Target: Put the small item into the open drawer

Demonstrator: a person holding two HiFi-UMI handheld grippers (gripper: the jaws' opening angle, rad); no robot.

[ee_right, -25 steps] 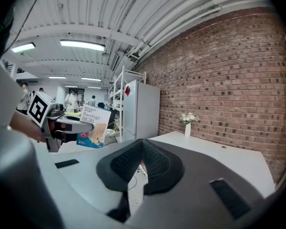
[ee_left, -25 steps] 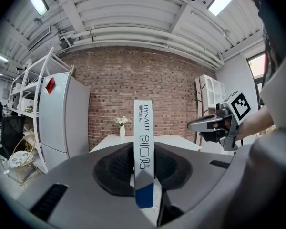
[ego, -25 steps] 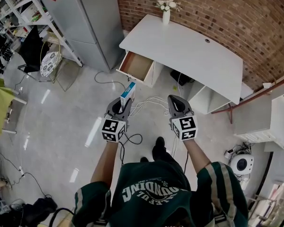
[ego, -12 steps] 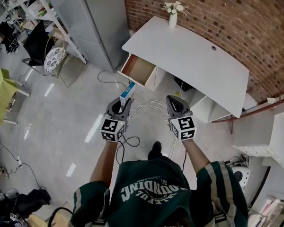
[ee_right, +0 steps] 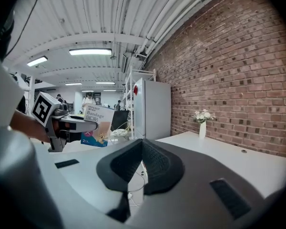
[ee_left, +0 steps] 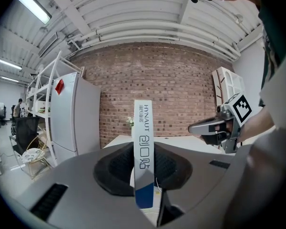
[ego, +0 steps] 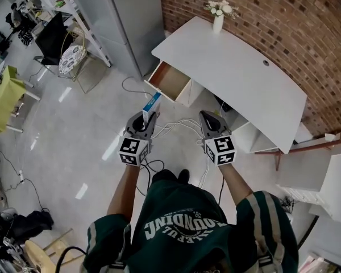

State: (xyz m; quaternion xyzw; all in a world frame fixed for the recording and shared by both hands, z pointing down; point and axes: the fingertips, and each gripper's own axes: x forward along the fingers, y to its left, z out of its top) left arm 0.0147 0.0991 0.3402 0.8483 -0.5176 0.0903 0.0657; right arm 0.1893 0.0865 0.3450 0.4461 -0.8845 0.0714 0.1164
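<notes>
From the head view, my left gripper point(ego: 148, 117) clamps a small bandage box point(ego: 152, 104), which stands upright out of the jaws, over the floor point(ego: 91, 135) and short of the open drawer point(ego: 169, 81) of the white desk point(ego: 238, 67). My right gripper point(ego: 208, 118) is level with it, just beside it, and carries nothing.

In the left gripper view the jaws stand only narrowly apart, with both dark pads point(ee_left: 117, 168) pressed on the box's flat sides. I see the box edge-on: a thin white strip with dark print running up it and a blue band at its lower end. It rises well above the pads, against the brick wall point(ee_left: 181, 89).

In the right gripper view my jaws are clenched, pad against pad, with nothing between them. To the left, the box shows its broad face, white above and blue below. A vase point(ee_right: 201, 128) of flowers stands on the desk.
</notes>
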